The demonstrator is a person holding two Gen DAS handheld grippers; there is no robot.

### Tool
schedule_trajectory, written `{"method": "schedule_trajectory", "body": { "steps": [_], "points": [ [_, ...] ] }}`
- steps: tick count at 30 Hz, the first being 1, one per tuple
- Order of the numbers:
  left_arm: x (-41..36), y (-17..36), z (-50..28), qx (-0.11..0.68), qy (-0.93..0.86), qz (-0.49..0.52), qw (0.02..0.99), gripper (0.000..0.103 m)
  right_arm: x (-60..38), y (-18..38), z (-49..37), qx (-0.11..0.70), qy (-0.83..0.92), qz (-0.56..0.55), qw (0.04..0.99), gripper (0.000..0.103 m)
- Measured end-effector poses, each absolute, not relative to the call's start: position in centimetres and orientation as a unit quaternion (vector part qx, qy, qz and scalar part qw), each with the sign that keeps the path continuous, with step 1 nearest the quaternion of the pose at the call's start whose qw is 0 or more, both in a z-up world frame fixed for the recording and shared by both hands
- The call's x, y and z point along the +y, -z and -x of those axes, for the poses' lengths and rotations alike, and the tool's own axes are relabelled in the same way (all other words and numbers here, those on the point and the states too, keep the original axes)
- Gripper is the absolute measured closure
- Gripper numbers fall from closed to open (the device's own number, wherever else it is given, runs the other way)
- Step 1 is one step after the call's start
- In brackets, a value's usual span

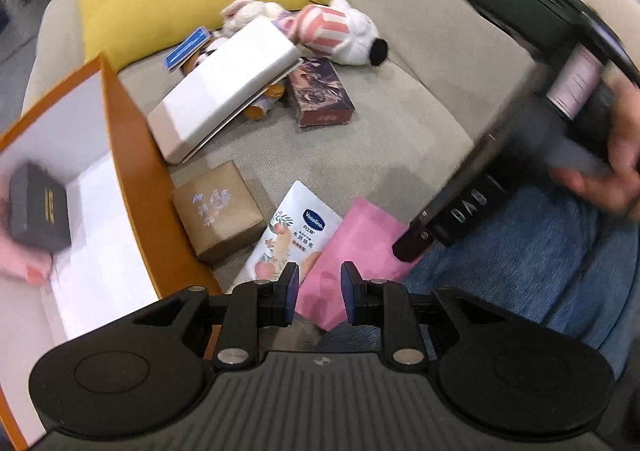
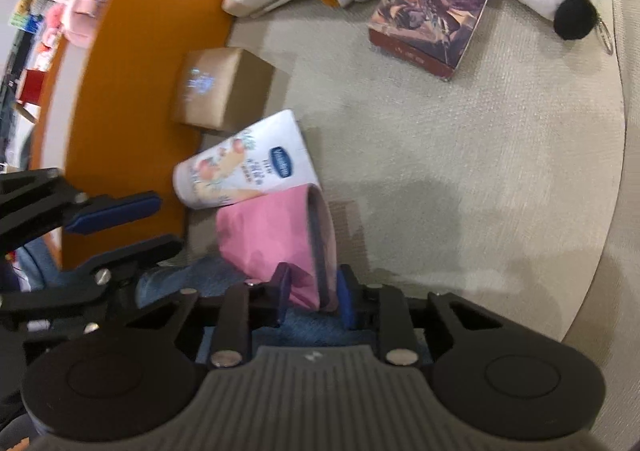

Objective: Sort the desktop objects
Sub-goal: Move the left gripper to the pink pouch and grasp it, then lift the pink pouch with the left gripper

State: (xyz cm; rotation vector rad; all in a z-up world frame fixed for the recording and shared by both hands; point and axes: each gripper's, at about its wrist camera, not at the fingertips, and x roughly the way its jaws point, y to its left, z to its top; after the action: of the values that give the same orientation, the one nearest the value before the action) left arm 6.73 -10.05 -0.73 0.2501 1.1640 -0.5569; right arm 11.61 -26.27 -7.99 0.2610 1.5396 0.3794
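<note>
The left wrist camera sits behind the left gripper [image 1: 319, 293] and looks down and forward over the beige cushion [image 1: 360, 147], from some height. It sees the orange box [image 1: 132, 155] at its left side and the right gripper's body at the right. The right wrist camera is lower and nearer, just behind the right gripper [image 2: 314, 293], close to the pink packet [image 2: 268, 239]. Both views share the Vaseline pouch [image 1: 292, 235], the brown box [image 1: 218, 211] and the white plush [image 1: 352, 33] far behind.

Dark box [image 1: 39, 207] — blurred — label unreadable
</note>
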Motion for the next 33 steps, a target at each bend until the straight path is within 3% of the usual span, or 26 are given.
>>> {"method": "schedule_trajectory", "body": {
  "steps": [11,23,33],
  "points": [
    [-7.8,-0.1,-7.2,0.575,0.219,0.023,0.788,0.076,-27.0,5.6,-10.3,0.637,-0.209,-0.133,0.73,0.079],
    [-5.2,0.6,-6.3,0.598,0.16,0.163,0.768,0.068,-24.0,3.9,-8.6,0.612,-0.243,-0.107,0.745,0.08],
    [-5.1,1.7,-5.8,0.622,0.125,0.203,0.746,0.067,-22.0,3.3,-7.6,0.6,-0.279,-0.056,0.748,0.079]
  ]
}}
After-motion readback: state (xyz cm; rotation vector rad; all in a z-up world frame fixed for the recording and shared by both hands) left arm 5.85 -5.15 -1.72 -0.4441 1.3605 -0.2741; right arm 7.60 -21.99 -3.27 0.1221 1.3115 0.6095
